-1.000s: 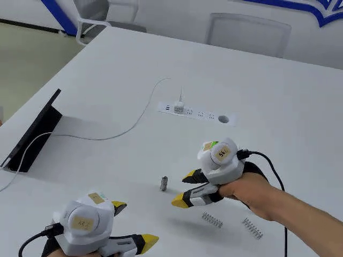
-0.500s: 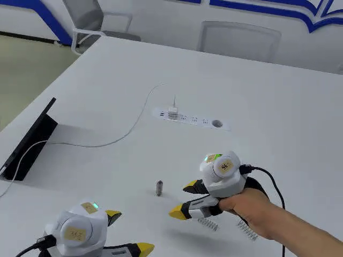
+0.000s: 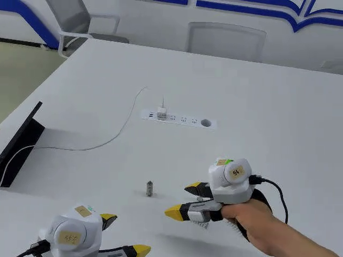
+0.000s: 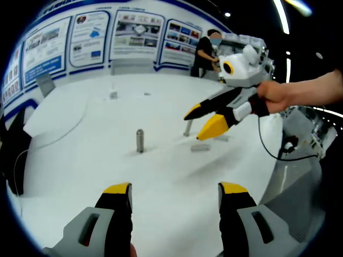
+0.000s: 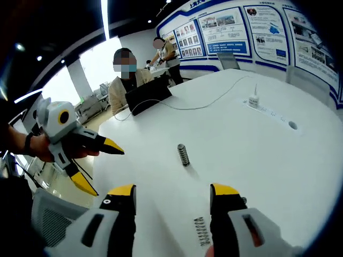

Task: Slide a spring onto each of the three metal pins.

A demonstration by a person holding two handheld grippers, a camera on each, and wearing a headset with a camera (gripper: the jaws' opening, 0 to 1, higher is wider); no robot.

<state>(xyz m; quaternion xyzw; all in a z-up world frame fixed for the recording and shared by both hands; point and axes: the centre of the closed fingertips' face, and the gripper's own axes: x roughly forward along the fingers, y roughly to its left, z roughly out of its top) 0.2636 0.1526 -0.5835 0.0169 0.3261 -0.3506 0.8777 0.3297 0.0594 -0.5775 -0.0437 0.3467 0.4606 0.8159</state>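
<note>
A short metal pin with a coil around it (image 3: pixel 149 188) stands upright on the white table (image 3: pixel 225 80); it also appears in the left gripper view (image 4: pixel 140 141) and the right gripper view (image 5: pixel 184 154). My right gripper (image 3: pixel 179 199) hovers open just right of it, above a loose spring (image 3: pixel 201 225) that it mostly hides. That loose spring (image 5: pixel 201 231) lies flat between my right jaws. Two loose springs (image 4: pixel 199 147) (image 4: pixel 222 138) lie under the right gripper (image 4: pixel 206 120). My left gripper (image 3: pixel 127 233) is open at the near edge, empty.
A white power strip (image 3: pixel 178 118) with a plugged cable lies mid-table. A black screen (image 3: pixel 19 144) leans at the left edge. Chairs (image 3: pixel 225 40) stand at the far side. People and a laptop (image 5: pixel 147 93) are in the background.
The head camera has shifted. My right gripper has drifted a little away from the pin and nearer, and now covers the loose springs. Both grippers stay open.
</note>
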